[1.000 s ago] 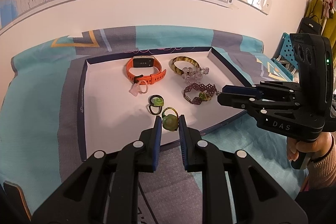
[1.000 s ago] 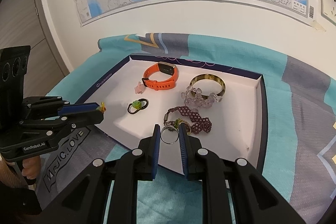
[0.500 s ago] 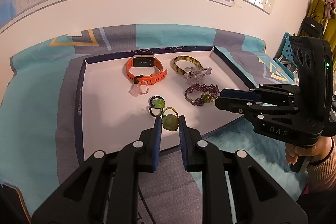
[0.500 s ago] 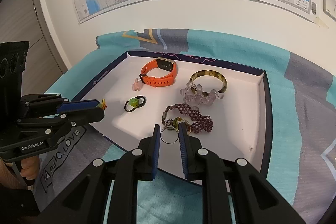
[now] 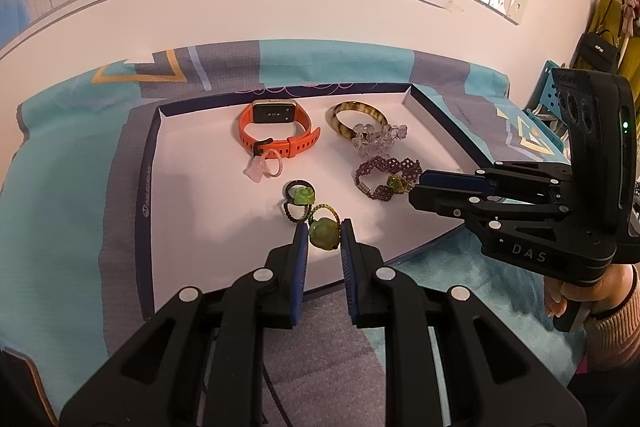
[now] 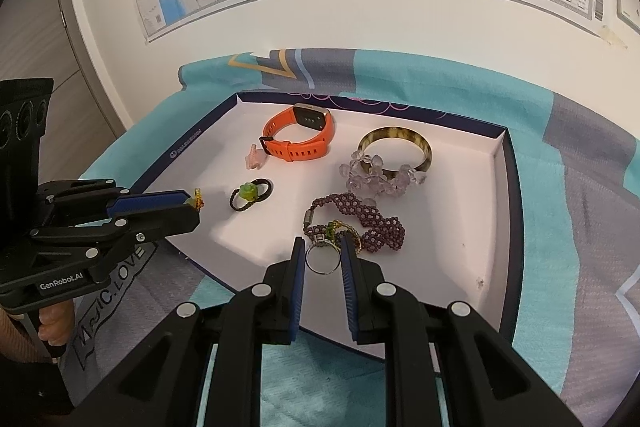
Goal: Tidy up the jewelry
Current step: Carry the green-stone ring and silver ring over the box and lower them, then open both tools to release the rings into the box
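Left gripper (image 5: 324,234) clamps a green-stone ring (image 5: 322,233), right gripper (image 6: 322,253) a silver ring (image 6: 322,259), its setting hidden against the purple bracelet (image 6: 360,217).

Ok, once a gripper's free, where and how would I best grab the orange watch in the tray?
Probably the orange watch strap at the side facing the grippers, near the buckle. It stands on edge as a closed loop, face toward the back wall of the tray, so come from above, one finger inside the loop, one outside. Watch the pink ring touching it.
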### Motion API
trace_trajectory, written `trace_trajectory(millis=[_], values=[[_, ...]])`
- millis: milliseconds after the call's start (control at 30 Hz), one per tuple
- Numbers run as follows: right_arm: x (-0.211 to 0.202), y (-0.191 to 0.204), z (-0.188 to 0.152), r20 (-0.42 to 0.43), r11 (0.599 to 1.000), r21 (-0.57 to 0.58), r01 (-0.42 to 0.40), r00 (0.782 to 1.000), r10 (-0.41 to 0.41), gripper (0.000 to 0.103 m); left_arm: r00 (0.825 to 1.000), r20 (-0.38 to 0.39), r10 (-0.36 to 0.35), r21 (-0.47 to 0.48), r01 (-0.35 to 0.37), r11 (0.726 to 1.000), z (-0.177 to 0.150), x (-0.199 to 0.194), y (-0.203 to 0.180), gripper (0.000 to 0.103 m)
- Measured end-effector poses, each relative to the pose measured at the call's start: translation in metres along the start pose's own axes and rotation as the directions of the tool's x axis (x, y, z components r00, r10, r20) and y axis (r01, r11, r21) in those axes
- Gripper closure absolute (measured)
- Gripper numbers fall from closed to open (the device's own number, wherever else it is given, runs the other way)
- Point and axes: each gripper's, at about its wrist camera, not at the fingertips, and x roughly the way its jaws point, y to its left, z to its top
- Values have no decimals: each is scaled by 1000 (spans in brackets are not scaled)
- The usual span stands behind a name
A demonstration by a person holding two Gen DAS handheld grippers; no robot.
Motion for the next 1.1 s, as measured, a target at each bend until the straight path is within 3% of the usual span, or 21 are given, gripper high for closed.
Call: trace_trajectory(millis=[1100], values=[[10,-2,0,-28,1000,2,5,1000,-5,87,999,-46,12,-21,-13,1000,1,18,4,86]])
